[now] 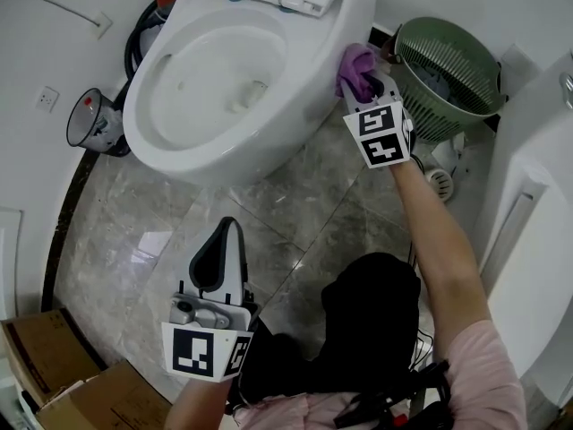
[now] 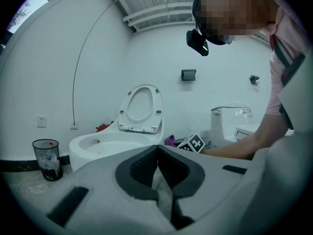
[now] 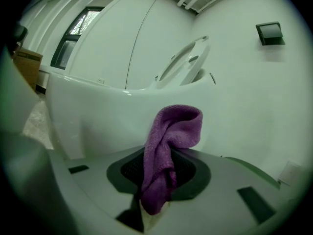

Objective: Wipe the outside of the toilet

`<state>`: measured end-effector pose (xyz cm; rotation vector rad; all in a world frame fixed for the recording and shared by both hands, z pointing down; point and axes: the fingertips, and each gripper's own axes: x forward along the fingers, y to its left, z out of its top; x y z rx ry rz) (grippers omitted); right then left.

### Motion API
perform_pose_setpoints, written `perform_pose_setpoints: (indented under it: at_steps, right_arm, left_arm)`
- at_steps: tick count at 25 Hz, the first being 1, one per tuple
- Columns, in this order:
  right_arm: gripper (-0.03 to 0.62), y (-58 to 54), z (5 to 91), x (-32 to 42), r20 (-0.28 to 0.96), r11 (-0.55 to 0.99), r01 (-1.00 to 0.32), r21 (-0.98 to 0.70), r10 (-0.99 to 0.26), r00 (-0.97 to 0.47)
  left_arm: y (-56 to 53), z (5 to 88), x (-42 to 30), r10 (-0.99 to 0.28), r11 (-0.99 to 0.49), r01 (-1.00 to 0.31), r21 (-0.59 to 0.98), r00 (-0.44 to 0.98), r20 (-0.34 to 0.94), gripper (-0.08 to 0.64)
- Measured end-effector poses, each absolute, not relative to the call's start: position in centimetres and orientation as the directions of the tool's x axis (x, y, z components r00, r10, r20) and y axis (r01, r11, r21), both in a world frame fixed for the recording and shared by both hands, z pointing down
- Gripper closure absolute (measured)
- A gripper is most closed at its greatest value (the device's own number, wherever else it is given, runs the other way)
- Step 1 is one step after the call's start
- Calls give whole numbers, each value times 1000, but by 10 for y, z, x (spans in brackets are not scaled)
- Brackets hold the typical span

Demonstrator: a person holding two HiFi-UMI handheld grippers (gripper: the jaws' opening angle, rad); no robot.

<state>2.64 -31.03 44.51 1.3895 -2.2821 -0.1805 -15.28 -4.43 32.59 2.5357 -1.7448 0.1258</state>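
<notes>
Right tool (image 1: 365, 83) pinches one purple cloth (image 1: 356, 65) against the outer right side of the single white toilet (image 1: 333, 25), near one green basket (image 1: 448, 65). Left tool (image 1: 229, 233), jaws pressed together on nothing, hovers over the marble floor (image 1: 134, 240), well apart from the toilet.

Narrow gap between toilet (image 1: 345, 16) and green basket (image 1: 448, 70), filled by right gripper (image 1: 367, 83) and its purple cloth (image 1: 356, 65). Open floor (image 1: 295, 213) in front of bowl, room to pass. Black bin (image 1: 94, 124) close on toilet's left. Cardboard boxes (image 1: 54, 365) crowd near-left corner. White fixture (image 1: 537, 231) walls off right side.
</notes>
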Motion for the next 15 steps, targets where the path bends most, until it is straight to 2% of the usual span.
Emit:
perform_pose_setpoints:
  at_steps: [15]
  right_arm:
    - [486, -263, 438, -10, 317, 530, -753, 391, -845, -430]
  left_arm:
    - [-27, 321, -185, -946, -315, -949, 8, 315, 76, 552]
